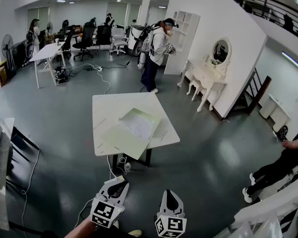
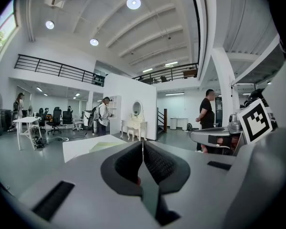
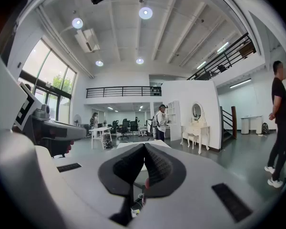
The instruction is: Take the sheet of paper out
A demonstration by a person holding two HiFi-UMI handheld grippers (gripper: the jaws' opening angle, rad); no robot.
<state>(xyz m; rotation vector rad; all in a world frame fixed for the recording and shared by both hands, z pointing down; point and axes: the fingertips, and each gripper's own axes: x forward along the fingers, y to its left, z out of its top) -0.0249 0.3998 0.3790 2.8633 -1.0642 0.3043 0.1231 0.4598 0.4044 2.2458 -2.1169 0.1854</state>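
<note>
A pale green folder (image 1: 131, 131) lies open on the white table (image 1: 105, 109) ahead of me, with a white sheet of paper (image 1: 139, 124) on its right half. Both grippers hang low at the bottom of the head view, well short of the table. My left gripper (image 1: 118, 182) is shut with its black pads meeting and nothing between them. My right gripper (image 1: 170, 194) is likewise shut and empty. In the left gripper view the table (image 2: 81, 146) and folder (image 2: 105, 146) show beyond the shut left gripper (image 2: 142, 144). The right gripper view shows the shut right gripper (image 3: 145, 146) before the table (image 3: 133, 144).
A person with a backpack (image 1: 157, 48) stands beyond the table near a white shelf (image 1: 184, 33) and a white dressing table (image 1: 207, 76). Another person (image 1: 280, 162) stands at the right. Desks and office chairs (image 1: 87, 38) fill the back left. Cables (image 1: 111, 165) trail under the table.
</note>
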